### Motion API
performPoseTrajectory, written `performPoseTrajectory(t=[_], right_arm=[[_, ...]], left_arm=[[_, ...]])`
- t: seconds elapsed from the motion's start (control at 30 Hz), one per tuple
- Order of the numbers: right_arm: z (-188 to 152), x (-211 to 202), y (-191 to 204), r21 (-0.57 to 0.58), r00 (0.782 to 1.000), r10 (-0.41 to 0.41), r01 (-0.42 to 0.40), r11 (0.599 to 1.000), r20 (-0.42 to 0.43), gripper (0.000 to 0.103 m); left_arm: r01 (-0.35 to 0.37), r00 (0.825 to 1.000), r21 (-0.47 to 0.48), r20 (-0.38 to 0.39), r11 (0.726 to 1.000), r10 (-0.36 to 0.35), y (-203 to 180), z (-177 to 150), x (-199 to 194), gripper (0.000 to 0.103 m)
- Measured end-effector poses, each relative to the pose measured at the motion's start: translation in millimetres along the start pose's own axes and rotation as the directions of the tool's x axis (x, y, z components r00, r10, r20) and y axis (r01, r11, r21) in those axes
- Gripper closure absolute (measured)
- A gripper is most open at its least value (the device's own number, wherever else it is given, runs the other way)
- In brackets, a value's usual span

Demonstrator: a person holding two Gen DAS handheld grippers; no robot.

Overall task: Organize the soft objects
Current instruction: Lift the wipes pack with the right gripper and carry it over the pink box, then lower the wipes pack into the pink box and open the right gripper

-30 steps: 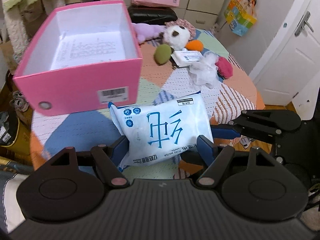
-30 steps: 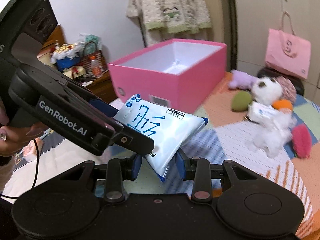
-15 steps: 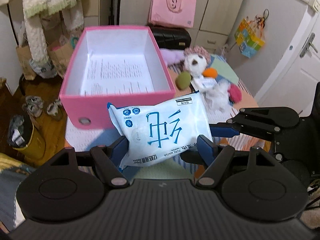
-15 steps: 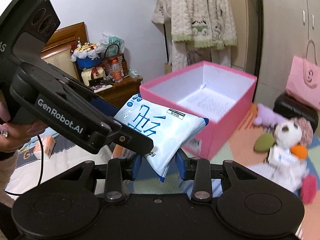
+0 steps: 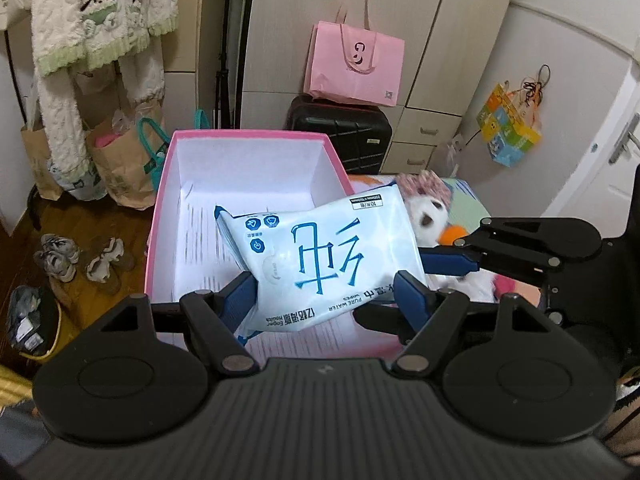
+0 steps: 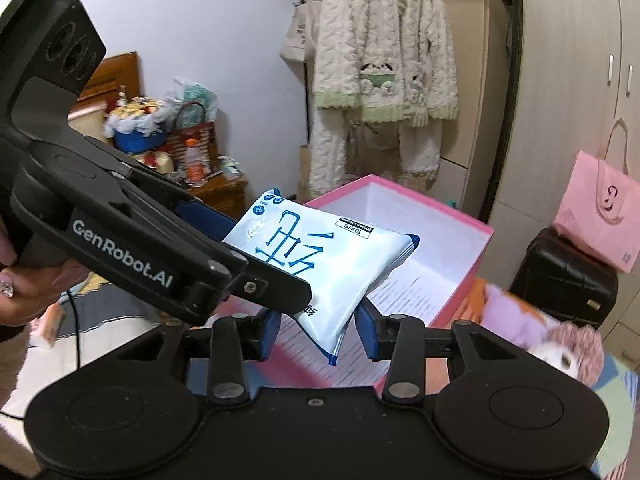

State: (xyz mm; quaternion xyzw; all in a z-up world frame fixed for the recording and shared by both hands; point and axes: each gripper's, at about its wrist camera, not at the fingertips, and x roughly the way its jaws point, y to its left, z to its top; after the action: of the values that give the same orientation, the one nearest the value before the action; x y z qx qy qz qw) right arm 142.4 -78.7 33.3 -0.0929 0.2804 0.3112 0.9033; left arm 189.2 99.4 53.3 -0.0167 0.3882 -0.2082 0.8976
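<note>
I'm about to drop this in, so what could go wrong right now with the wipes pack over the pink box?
The right gripper is opening, so the wet wipes pack hangs mostly from the left gripper and could tilt or slip. It partly overhangs the pink box's right wall, so it might catch there or land by the plush toy.

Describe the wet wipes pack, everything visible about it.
The wet wipes pack is a soft, glossy white-and-pale-blue plastic pouch with large blue characters, small round icons and a black-and-white label at one corner. It hangs tilted in the air over the open pink box. The left gripper clamps its near edge; the right gripper is opening around one corner.
</note>
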Motion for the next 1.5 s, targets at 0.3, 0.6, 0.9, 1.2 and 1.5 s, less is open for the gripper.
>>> performPoseTrajectory(t=[0.3, 0.6, 0.9, 1.2, 1.5], right_arm=[[28.2, 73.2, -48.5, 0.070, 0.995, -0.009, 0.016, 0.997, -0.095, 0.053], [37.1, 133.5, -76.6, 0.060, 0.978, -0.005, 0.018, 0.998, -0.209, 0.054], [33.6, 156.7, -76.0, -0.017, 0.959, -0.042, 0.039, 0.999, -0.281, 0.054], [33.9, 149.5, -70.9, -0.077, 0.953, -0.082, 0.062, 0.995, -0.292, 0.046], [36.3, 117.2, -60.4, -0.096, 0.963, -0.087, 0.065, 0.993, -0.256, 0.045]], left_arm=[[-0.008, 0.999, -0.030, -0.046, 1.000, 0.006, 40.1, 36.1, 70.6, 0.029], [-0.021, 0.991, -0.054, -0.136, 0.998, 0.014, 62.7, 57.1, 125.2, 0.029], [-0.072, 0.988, -0.060, -0.144, 0.996, 0.062, 67.6, 53.9, 142.2, 0.029], [-0.103, 0.987, -0.017, -0.124, 0.995, 0.100, 59.2, 56.2, 122.1, 0.026], [-0.109, 0.988, 0.014, -0.105, 0.994, 0.110, 42.6, 53.0, 81.1, 0.026]])
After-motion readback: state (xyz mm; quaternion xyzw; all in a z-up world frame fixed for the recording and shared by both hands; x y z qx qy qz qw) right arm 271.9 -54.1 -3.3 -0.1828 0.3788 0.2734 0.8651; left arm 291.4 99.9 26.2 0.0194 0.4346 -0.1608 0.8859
